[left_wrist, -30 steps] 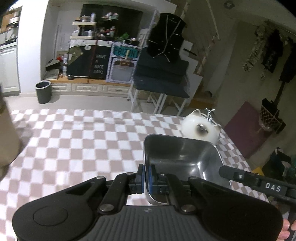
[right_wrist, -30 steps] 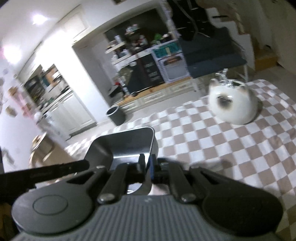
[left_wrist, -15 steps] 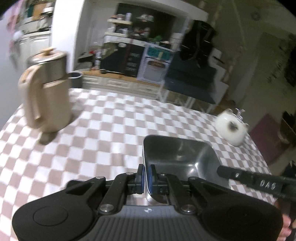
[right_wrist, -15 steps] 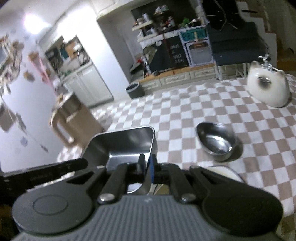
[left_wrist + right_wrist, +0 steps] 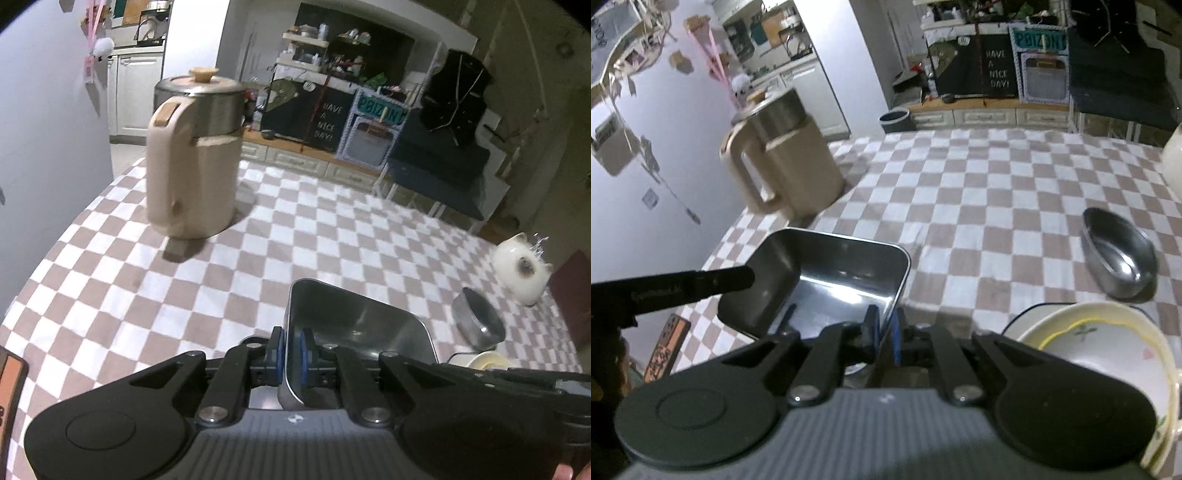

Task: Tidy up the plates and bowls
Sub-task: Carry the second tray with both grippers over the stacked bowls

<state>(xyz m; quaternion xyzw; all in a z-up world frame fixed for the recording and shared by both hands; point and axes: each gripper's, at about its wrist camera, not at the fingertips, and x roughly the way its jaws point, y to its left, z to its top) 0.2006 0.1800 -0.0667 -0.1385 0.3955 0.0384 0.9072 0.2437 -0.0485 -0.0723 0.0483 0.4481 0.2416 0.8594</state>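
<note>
A rectangular steel tray [image 5: 354,325] is held above the checked table by both grippers. My left gripper [image 5: 291,350] is shut on its left rim. My right gripper [image 5: 882,330] is shut on its right rim; the tray also shows in the right wrist view [image 5: 827,280]. A small round steel bowl [image 5: 1119,254] lies tilted on the cloth to the right, and shows in the left wrist view [image 5: 478,323]. A cream bowl with a flower pattern [image 5: 1108,350] sits close under the right gripper, its rim just visible in the left wrist view [image 5: 487,360].
A beige kettle jug with a steel top [image 5: 195,162] stands at the table's far left, also in the right wrist view [image 5: 783,162]. A white cat-shaped pot [image 5: 521,271] stands at the far right edge. A phone-like object [image 5: 666,349] lies at the near left edge.
Both grippers have carried the tray back and to the left; the kettle now looms larger, the cat pot has receded, and the steel bowl and cream bowl have come into view.
</note>
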